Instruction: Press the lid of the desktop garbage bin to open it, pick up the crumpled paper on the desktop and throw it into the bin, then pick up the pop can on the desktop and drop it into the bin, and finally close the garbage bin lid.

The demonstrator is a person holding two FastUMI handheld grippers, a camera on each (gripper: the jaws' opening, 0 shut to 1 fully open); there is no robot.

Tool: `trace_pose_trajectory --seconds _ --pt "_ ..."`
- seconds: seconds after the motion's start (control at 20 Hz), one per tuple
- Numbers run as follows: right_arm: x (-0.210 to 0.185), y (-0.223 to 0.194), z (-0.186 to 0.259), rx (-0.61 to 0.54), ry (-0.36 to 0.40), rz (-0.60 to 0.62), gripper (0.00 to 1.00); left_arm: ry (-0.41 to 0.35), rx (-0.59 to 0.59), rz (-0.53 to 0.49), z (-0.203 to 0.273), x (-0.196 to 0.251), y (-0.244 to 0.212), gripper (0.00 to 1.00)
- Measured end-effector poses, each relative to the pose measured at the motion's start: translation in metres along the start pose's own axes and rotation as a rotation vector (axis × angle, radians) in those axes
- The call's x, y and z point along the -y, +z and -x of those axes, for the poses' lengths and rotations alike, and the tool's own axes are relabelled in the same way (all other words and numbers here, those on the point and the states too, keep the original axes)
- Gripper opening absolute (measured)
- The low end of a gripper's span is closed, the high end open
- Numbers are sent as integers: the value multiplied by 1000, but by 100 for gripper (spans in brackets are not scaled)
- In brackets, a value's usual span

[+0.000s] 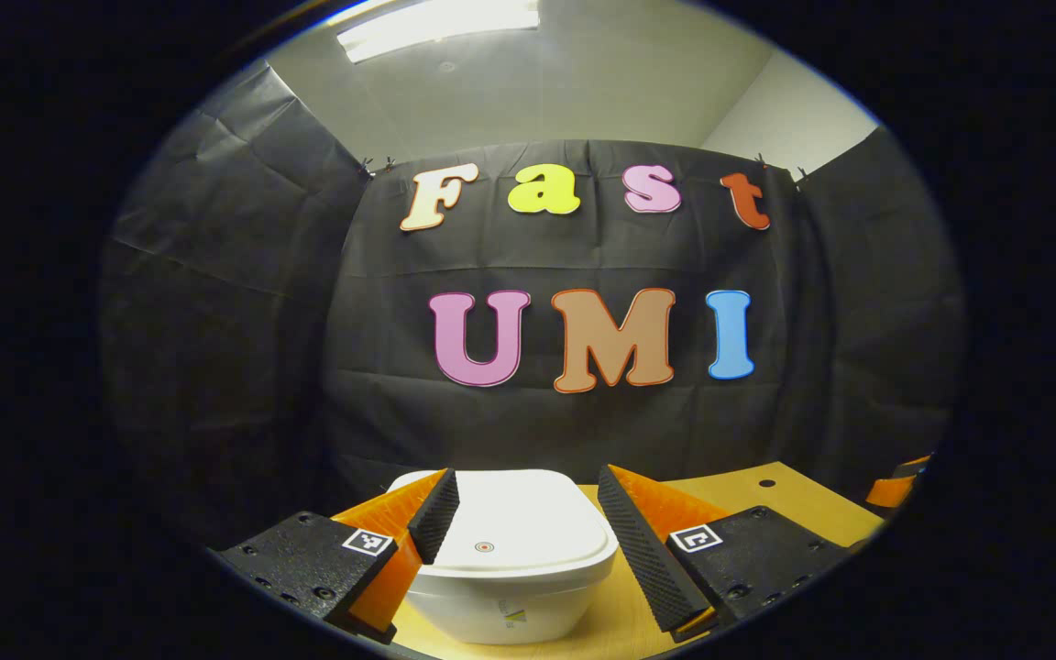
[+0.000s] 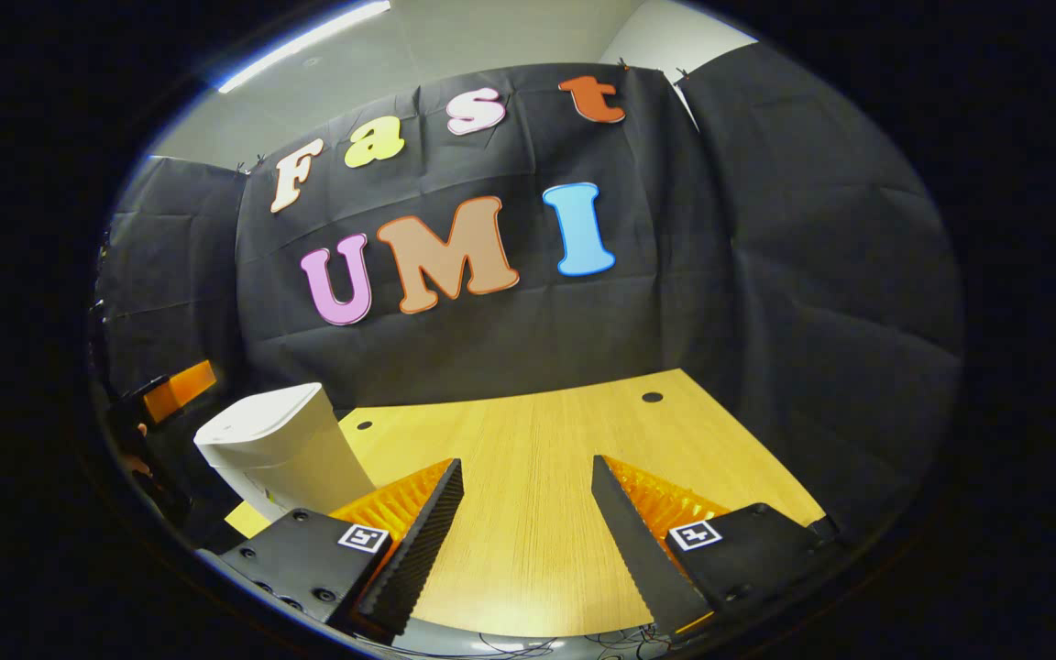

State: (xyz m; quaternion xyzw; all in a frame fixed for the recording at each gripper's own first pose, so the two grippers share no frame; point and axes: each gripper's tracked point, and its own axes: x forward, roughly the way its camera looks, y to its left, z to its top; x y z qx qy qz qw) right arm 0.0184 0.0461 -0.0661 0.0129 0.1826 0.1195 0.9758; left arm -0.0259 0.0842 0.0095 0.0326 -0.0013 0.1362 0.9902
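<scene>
Garbage bin (image 1: pixel 510 568) base cut off at six o'clock; left gripper's fingers (image 1: pixel 436 518) hide its lid's sides.

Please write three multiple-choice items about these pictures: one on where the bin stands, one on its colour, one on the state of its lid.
1. In the left gripper view, the white plastic desktop garbage bin stands
A. between and beyond the left gripper fingers
B. on the floor
C. on a shelf

2. The bin's colour is
A. red
B. white
C. green

3. The bin's rounded lid is
A. open
B. missing
C. closed

Answers: 1 A, it sits on the light wooden tabletop framed by both fingers. 2 B, body and lid are white. 3 C, the lid lies flat on the body.
</scene>
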Motion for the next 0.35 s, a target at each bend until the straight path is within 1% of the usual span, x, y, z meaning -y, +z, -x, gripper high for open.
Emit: trace_pose_trajectory --seconds 0.05,0.1,0.15,0.2,0.25,0.3,0.35 --pt "-3 7 6 26 -4 3 94 -21 -5 12 6 10 0 93" --pt "-7 15 11 56 -6 11 96 -42 -11 31 12 19 -2 94" --pt "-12 24 16 89 -7 24 96 -64 -16 53 17 29 -2 93" --pt "-15 31 20 121 -9 38 96 -83 -20 75 20 39 -3 93" --pt "-20 37 24 146 -7 51 94 -99 -29 94 22 47 -5 93" --pt "-25 40 27 164 -3 65 96 -118 -38 110 24 55 -9 94" --pt "-31 42 29 168 2 76 96 -129 -51 119 25 59 -12 93"
